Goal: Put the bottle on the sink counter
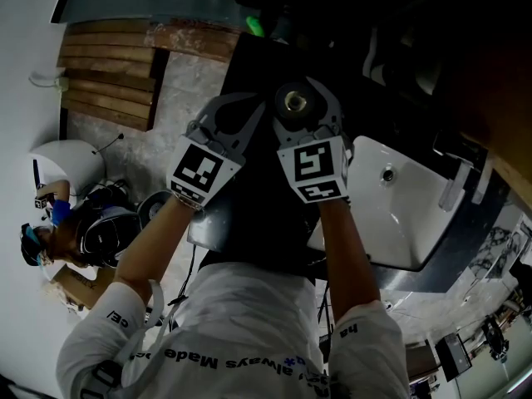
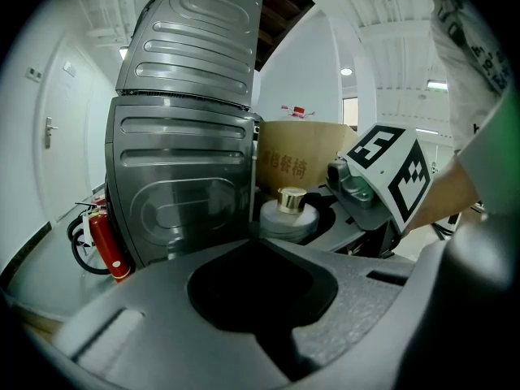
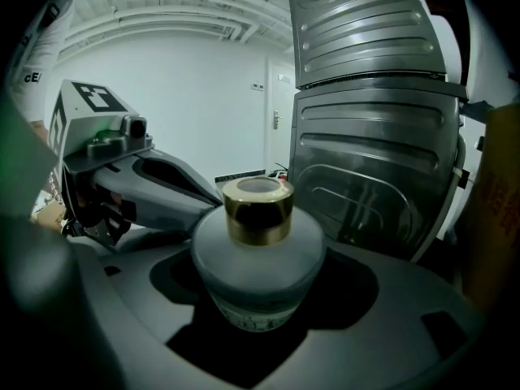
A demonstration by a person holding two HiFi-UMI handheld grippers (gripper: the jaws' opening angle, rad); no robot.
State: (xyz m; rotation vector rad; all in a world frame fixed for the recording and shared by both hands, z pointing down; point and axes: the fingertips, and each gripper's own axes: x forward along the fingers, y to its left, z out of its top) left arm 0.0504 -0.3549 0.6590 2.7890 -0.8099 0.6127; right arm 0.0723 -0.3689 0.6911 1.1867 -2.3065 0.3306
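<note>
A frosted white bottle with a gold cap sits upright between the jaws of my right gripper, which is shut on its body. In the head view the bottle shows from above, in the right gripper, left of the white sink basin. My left gripper is held close beside it on the left. Its jaws are together around an empty dark recess. From the left gripper view the bottle appears just ahead, with the right gripper's marker cube to its right.
The dark sink counter carries a faucet beside the basin. A ribbed metal panel stands ahead, with a red fire extinguisher at its foot and a cardboard box behind. Another person is low at the left.
</note>
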